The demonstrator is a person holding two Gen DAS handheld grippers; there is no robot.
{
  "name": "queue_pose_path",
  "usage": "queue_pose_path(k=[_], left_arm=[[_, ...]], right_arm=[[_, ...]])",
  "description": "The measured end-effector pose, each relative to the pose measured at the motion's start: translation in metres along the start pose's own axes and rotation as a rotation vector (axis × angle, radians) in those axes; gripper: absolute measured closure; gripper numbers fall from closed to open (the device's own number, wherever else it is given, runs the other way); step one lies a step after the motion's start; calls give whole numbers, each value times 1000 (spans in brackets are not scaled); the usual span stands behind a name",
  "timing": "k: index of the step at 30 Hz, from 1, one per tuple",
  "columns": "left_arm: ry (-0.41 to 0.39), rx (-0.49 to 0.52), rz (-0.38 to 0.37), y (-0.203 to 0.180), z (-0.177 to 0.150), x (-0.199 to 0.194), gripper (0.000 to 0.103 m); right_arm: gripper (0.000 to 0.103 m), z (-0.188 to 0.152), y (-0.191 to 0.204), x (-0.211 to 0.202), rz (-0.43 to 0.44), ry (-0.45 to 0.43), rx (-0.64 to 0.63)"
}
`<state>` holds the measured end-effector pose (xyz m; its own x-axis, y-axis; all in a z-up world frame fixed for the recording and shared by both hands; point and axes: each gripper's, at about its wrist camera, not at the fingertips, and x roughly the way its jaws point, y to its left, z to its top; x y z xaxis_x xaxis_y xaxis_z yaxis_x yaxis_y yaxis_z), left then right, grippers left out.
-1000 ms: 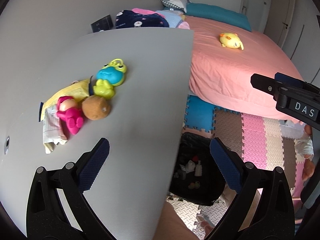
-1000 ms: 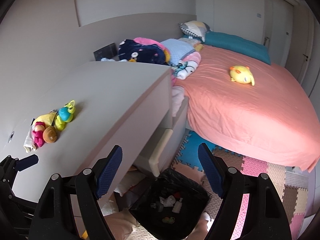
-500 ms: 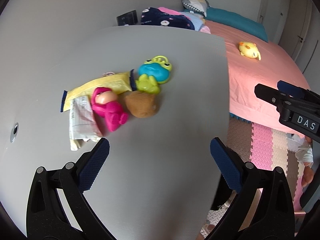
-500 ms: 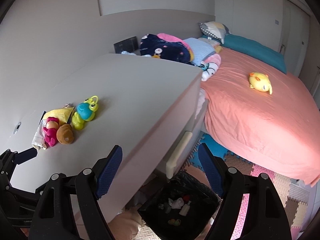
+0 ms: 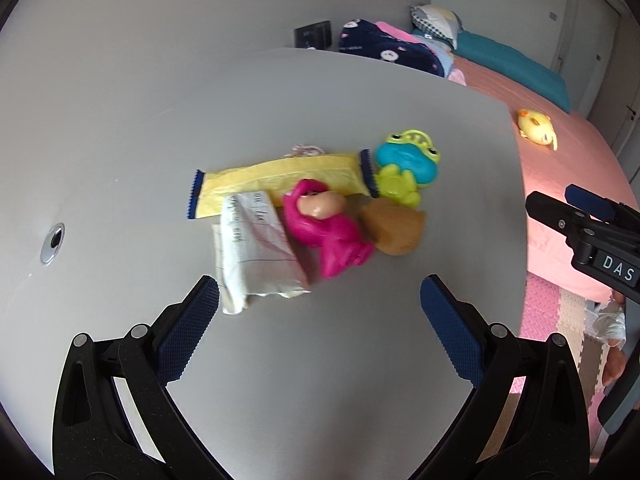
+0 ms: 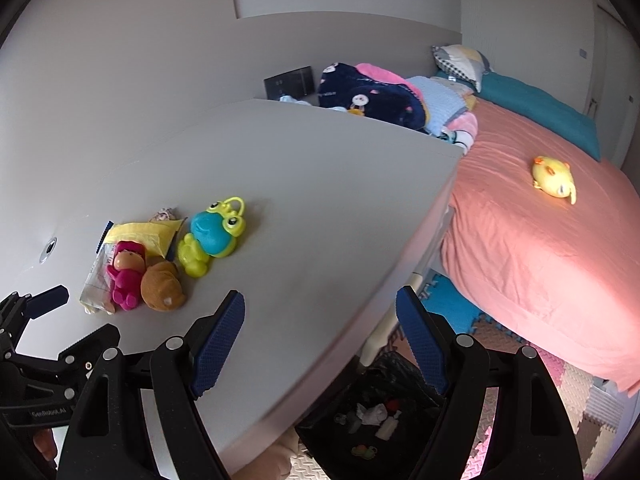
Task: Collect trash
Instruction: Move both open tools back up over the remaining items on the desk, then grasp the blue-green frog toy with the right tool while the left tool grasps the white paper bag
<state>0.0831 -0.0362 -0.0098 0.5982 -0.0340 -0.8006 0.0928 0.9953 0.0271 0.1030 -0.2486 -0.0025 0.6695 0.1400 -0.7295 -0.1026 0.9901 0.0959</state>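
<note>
A crumpled white paper packet (image 5: 256, 252) and a yellow wrapper (image 5: 280, 178) lie on the grey desk (image 5: 320, 360), under and beside a pink doll (image 5: 324, 228), a brown plush (image 5: 394, 228) and a blue-green frog toy (image 5: 406, 168). My left gripper (image 5: 318, 324) is open and empty, just short of the paper packet. My right gripper (image 6: 320, 344) is open and empty over the desk's right edge, above a black bin bag (image 6: 376, 416) holding trash on the floor. The same pile shows in the right wrist view, with the packet (image 6: 94, 284) at its left.
A pink bed (image 6: 540, 248) with a yellow plush (image 6: 554, 178) stands to the right. Folded clothes and pillows (image 6: 376, 96) lie beyond the desk. Foam floor mats (image 6: 576, 392) cover the floor. A cable hole (image 5: 52, 242) sits at the desk's left.
My left gripper has swung left and closer to the pile, which now sits centred ahead of the jaws. My right gripper has moved up over the desk edge. Both stay open.
</note>
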Motion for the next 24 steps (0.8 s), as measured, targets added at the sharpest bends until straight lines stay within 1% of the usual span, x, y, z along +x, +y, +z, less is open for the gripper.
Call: queue_pose_path(k=[7, 14, 18, 21, 24], left_arm=[[4, -36, 18, 23, 3, 7, 6], [6, -115, 28, 54, 7, 17, 6], [32, -148, 25, 66, 7, 27, 11], [44, -157, 18, 68, 10, 35, 11], [60, -145, 23, 65, 12, 43, 17]], right_arm=[[25, 11, 15, 24, 43, 19, -11], [25, 20, 31, 46, 88, 42, -26], [25, 25, 39, 57, 104, 51, -27], [25, 28, 45, 65, 114, 58, -27], [25, 31, 53, 71, 119, 60, -40]])
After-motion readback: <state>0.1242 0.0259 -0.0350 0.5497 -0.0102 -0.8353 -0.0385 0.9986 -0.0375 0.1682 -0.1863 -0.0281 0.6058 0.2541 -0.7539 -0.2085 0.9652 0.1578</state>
